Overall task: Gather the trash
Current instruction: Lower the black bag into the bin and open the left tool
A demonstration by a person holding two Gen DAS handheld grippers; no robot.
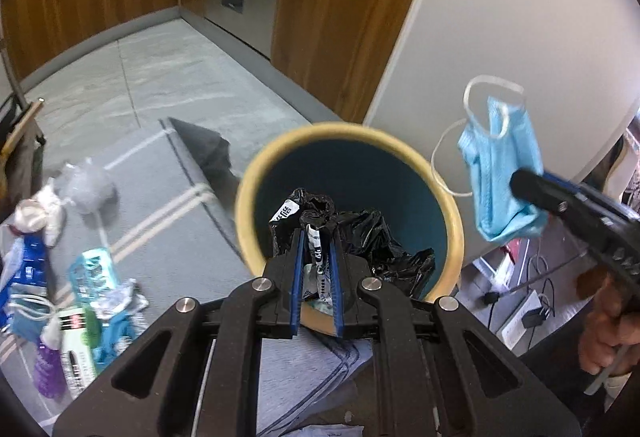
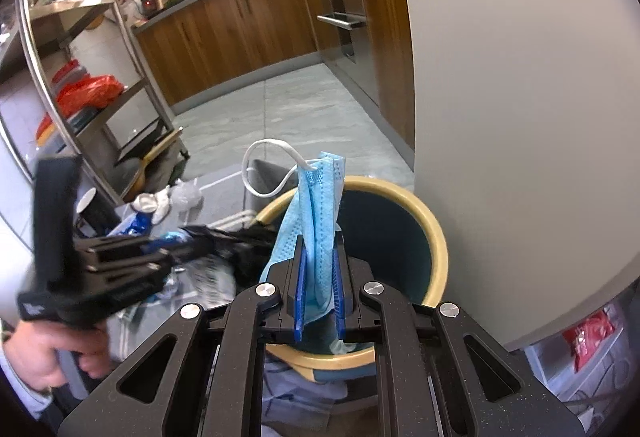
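Note:
A round bin (image 1: pixel 248 197) with a yellow rim and teal inside stands on the floor by a white wall. My left gripper (image 1: pixel 316 237) is over its near rim, shut on a crumpled black plastic wrapper (image 1: pixel 360 229) with white print that hangs above the bin's mouth. My right gripper (image 1: pixel 524 189) comes in from the right, shut on a light blue face mask (image 1: pixel 500 173) with white ear loops, just outside the rim. In the right wrist view the mask (image 2: pixel 316 205) stands between that gripper's (image 2: pixel 320 241) pads over the bin (image 2: pixel 438 237). The left gripper (image 2: pixel 204 243) is blurred at the left.
A heap of trash (image 1: pixel 80 297) lies on the striped rug to the left: packets, masks, a purple bottle, a clear plastic bag (image 1: pixel 90 185). The white wall (image 1: pixel 500 37) stands close behind the bin. A metal shelf rack (image 2: pixel 80 77) stands left. Cables (image 1: pixel 532 301) lie at the right.

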